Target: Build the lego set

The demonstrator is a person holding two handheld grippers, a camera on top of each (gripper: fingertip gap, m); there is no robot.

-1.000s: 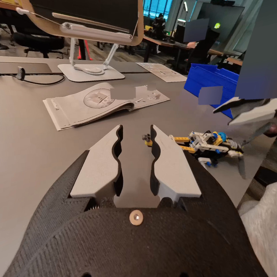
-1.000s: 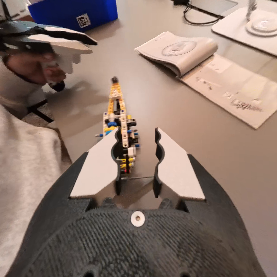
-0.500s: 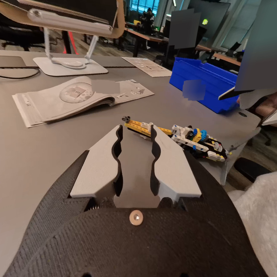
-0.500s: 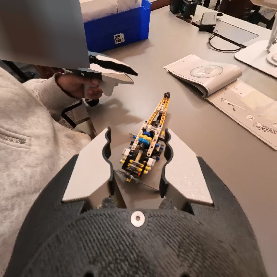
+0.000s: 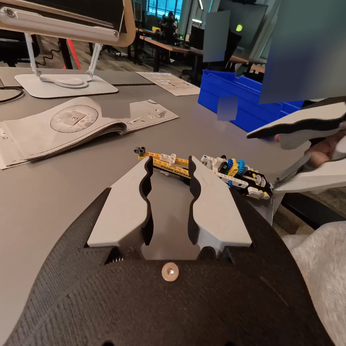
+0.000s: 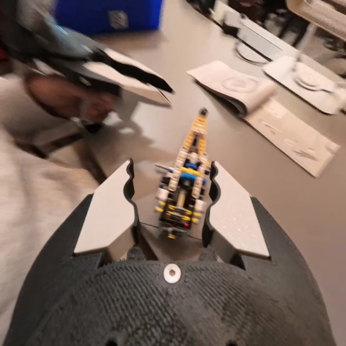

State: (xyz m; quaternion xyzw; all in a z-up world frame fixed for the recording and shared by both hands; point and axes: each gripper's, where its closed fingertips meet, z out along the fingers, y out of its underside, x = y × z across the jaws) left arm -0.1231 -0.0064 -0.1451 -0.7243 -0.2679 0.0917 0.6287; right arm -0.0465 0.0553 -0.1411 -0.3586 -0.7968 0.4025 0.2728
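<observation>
Step in hand: grasping the partly built lego model (image 6: 184,184). It lies on the table (image 5: 56,187), between the spread fingers of the empty right gripper (image 6: 172,187). The left gripper (image 5: 169,164), parted and empty, fronts the yellow boom (image 5: 164,161). Next: close squarely on the chassis.

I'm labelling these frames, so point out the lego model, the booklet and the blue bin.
lego model (image 5: 232,168), left wrist view, on its blue gear.
booklet (image 5: 61,129), left wrist view, on the open left page.
blue bin (image 5: 249,104), left wrist view, on its front wall.
</observation>
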